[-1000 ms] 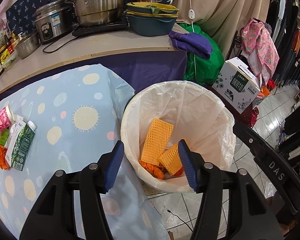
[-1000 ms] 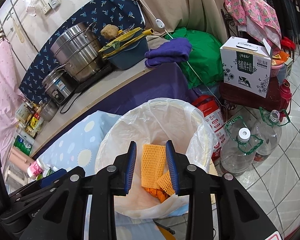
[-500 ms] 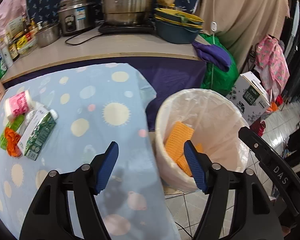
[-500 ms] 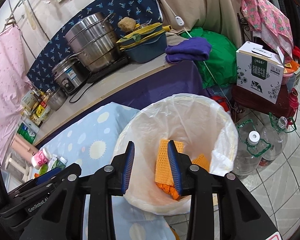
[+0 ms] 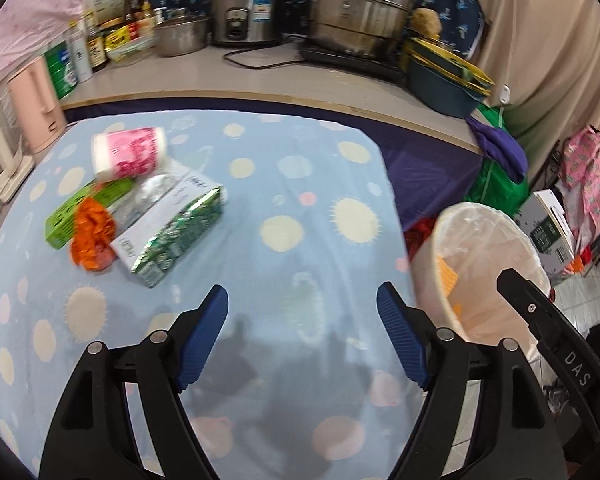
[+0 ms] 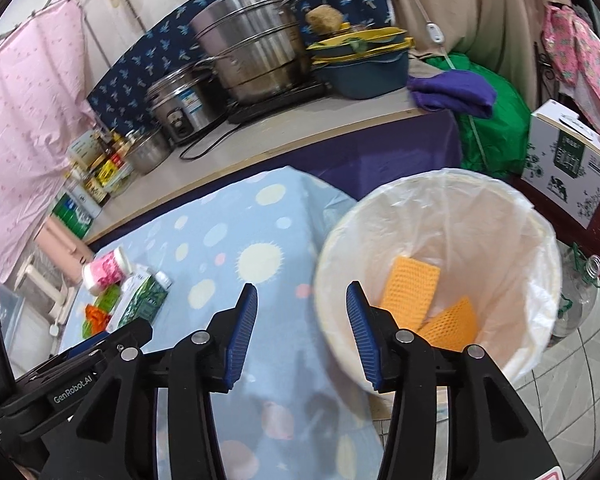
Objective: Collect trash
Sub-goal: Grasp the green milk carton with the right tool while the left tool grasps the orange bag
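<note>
Left wrist view: the left gripper (image 5: pixel 302 304) is seen above the blue dotted tablecloth (image 5: pixel 300 184), its jaws set wide and opening further, with nothing held between them. The remaining trash is grouped on the cloth towards the upper left of this picture: a green-and-white carton (image 5: pixel 172 236) lying on its side, a crumpled orange wrapper (image 5: pixel 92 240) touching its left end, a green packet (image 5: pixel 84 208) beneath that, and a pink-printed cup (image 5: pixel 130 158) tipped over behind them. Something silvery or clear is lodged between cup and carton; it is too blurred to be named. The white-lined bin (image 5: pixel 488 276) is found at the right, beside the table's edge, with a strip of orange foam netting (image 5: pixel 448 276) visible inside.

Right wrist view: the right gripper (image 6: pixel 302 328) is shown over the table's edge, just beside the bin (image 6: pixel 440 276). Its jaws are partly parted and opening, and nothing is gripped. Two pieces of orange netting (image 6: pixel 412 292) are seen lying at the bin's bottom. The carton (image 6: pixel 144 296), the cup (image 6: pixel 106 266) and the orange wrapper (image 6: pixel 94 314) are glimpsed at far left, well apart from these fingers. Pots are lined up on the counter (image 6: pixel 284 128) behind.
</note>
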A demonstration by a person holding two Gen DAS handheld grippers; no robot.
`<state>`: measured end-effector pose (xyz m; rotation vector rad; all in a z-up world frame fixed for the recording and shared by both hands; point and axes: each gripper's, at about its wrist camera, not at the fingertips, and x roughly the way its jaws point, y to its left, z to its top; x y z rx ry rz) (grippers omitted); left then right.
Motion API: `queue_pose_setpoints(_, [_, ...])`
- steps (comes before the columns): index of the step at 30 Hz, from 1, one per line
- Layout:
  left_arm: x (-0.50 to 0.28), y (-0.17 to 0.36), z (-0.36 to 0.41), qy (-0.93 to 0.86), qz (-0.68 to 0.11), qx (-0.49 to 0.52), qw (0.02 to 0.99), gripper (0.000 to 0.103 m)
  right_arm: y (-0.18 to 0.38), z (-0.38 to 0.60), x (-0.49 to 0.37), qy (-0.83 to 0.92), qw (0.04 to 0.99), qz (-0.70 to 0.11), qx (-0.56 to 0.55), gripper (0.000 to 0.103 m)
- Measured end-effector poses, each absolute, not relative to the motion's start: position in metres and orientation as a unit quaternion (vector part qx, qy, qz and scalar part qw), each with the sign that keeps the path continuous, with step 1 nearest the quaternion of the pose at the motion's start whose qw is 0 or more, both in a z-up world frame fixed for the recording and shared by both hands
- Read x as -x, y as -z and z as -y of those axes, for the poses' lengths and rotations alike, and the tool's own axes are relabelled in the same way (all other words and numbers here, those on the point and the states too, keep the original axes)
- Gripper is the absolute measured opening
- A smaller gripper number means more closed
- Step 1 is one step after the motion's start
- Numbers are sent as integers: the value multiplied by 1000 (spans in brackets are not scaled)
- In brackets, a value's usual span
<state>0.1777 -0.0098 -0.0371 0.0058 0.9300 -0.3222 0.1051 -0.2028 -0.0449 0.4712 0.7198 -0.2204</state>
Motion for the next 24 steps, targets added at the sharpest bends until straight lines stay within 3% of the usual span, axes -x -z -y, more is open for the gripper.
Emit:
queue_pose_setpoints(8, [-192,48,-63,88,-457,37,884,79,53,136,-138,64,903,-375,-199,59])
queue_pose_setpoints(24, [-222,78,-195,-30,-479,88,873,85,86,26,-226,-4,875,-438,-205,62])
